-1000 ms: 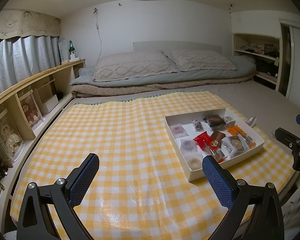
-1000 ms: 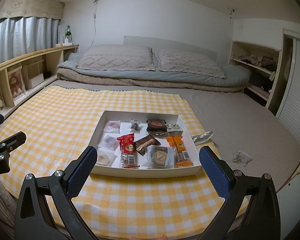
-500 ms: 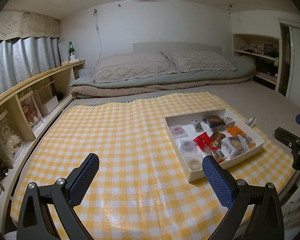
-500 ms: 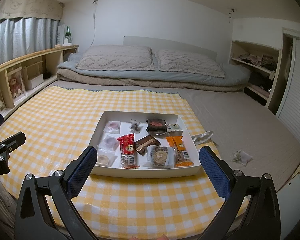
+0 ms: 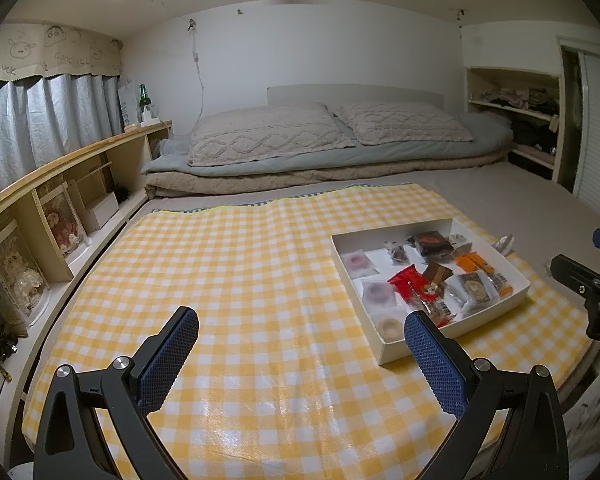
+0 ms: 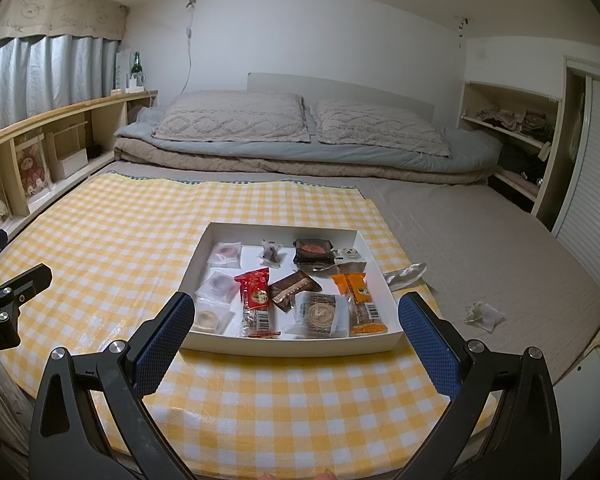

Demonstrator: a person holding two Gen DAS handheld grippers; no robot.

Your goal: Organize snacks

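Snacks (image 6: 292, 294) beyond spread, hovering claws (image 6: 296, 320)

- The beige fabric curtain valance (image 5: 52, 54) over the grey curtains carries hand-drawn cartoon faces and the words "GOOD LUCK", readable in both wrist views
- A white upright card or bag (image 5: 127, 106) beside the green glass bottle (image 5: 143, 98) on the wooden shelf bears dark letters, too blurred to read
- Print and barcodes on the snack wrappers in the white shallow cardboard box (image 6: 288, 348) are too small to read
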